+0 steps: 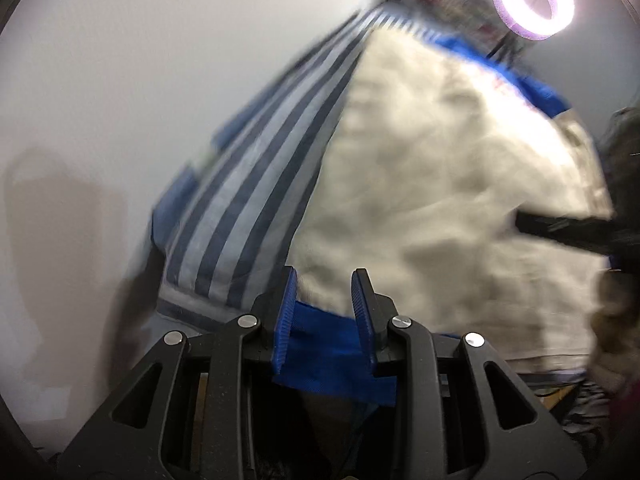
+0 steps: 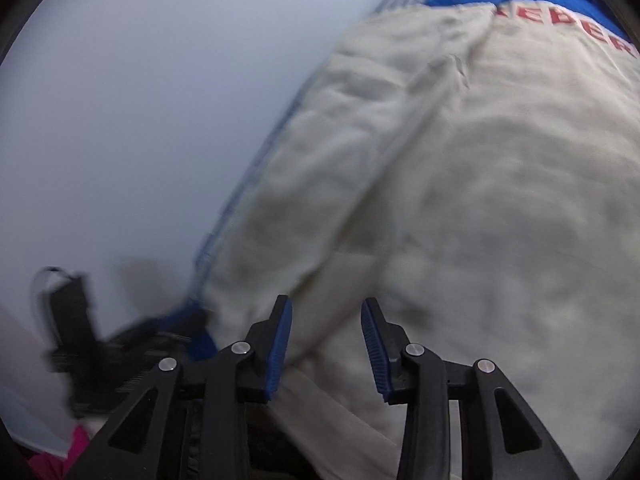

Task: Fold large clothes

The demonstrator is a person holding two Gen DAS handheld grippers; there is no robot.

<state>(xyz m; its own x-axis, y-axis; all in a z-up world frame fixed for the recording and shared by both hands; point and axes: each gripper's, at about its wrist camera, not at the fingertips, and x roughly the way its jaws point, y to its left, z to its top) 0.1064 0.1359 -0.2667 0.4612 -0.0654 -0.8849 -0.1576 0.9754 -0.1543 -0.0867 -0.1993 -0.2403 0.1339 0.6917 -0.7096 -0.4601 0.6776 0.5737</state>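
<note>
A large cream garment (image 1: 440, 184) with blue trim and red lettering lies spread on a white table (image 1: 120, 100), with a blue-and-grey striped cloth (image 1: 256, 184) beside and under it on the left. My left gripper (image 1: 325, 280) is open at the garment's near edge, its blue hem (image 1: 320, 344) lying between the fingers. My right gripper (image 2: 326, 308) is open over the near part of the same cream garment (image 2: 460, 180); red letters (image 2: 568, 28) show at its far end. The right gripper's black fingers (image 1: 568, 228) show at the right edge of the left wrist view. Both views are blurred.
A glowing ring light (image 1: 534, 0) stands beyond the table's far end. The other gripper appears as a black blur (image 2: 80, 340) at lower left in the right wrist view, with pink fabric (image 2: 68, 456) below it. White table surface (image 2: 140, 120) stretches left of the garment.
</note>
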